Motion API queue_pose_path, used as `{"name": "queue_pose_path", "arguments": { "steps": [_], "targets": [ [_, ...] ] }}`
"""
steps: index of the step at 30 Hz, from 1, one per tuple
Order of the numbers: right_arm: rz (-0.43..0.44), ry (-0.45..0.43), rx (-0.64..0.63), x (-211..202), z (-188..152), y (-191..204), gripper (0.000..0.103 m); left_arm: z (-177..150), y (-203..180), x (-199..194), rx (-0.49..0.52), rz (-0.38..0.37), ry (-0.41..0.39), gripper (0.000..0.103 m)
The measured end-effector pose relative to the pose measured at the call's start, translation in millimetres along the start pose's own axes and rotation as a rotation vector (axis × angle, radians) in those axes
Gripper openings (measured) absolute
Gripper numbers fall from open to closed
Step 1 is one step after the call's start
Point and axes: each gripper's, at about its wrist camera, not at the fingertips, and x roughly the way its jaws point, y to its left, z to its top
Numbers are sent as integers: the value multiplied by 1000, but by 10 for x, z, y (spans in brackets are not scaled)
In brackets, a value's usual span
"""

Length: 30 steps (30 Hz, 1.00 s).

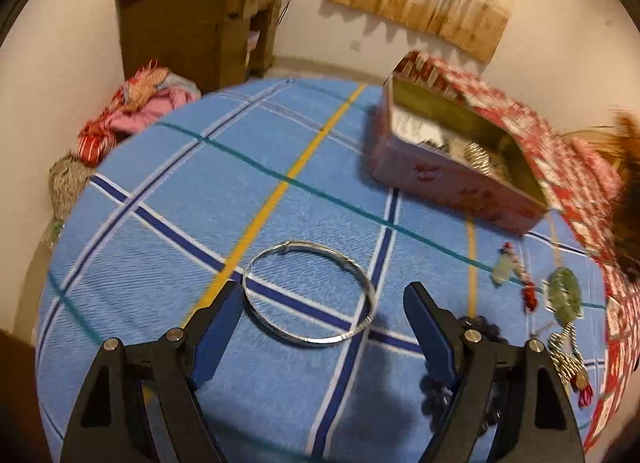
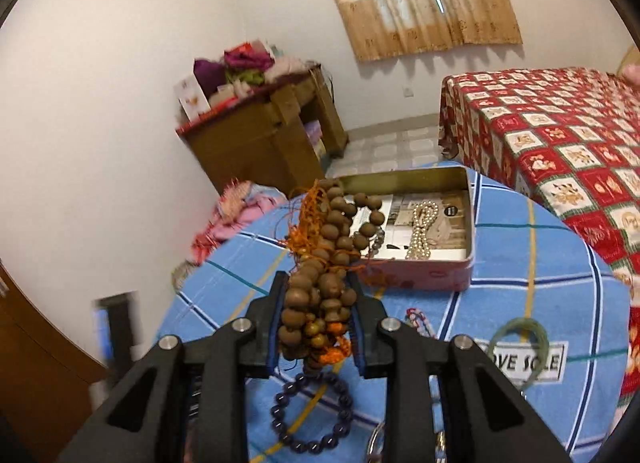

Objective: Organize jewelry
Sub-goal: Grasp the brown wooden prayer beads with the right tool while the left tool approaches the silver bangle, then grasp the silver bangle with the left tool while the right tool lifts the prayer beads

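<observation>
A silver bangle (image 1: 309, 292) lies flat on the blue checked cloth (image 1: 224, 199). My left gripper (image 1: 322, 295) hovers over it, jaws wide, one finger on each side of the ring, not touching it. My right gripper (image 2: 316, 295) is shut on a bunch of brown wooden beads with orange cord (image 2: 326, 263), lifted above the cloth. Beyond it stands the open pink tin (image 2: 424, 267), holding a pearl strand (image 2: 422, 229). The tin (image 1: 452, 179) also shows in the left wrist view at right.
A dark bead bracelet (image 2: 312, 411) lies under the right gripper, a green bangle (image 2: 520, 347) to its right. Pendants and tasselled pieces (image 1: 564, 295) lie right of the left gripper. A red patterned bed (image 2: 560, 135), a wooden cabinet (image 2: 260, 131) and piled clothes (image 1: 132, 111) surround the table.
</observation>
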Motion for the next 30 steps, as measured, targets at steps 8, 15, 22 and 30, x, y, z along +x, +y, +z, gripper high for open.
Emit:
{"name": "queue_pose_path", "arguments": {
  "steps": [8, 15, 22, 30],
  "targets": [
    [-2, -17, 16, -40, 59, -60, 30, 33, -207, 85, 107, 151, 22, 73],
    [-2, -25, 55, -115, 46, -138, 30, 15, -83, -4, 82, 84, 1, 73],
    [-15, -37, 81, -141, 61, -254, 30, 67, -88, -382, 56, -1, -129, 73],
    [11, -84, 87, -154, 446, -369, 30, 450, -442, -692, 143, -87, -279, 73]
  ]
}}
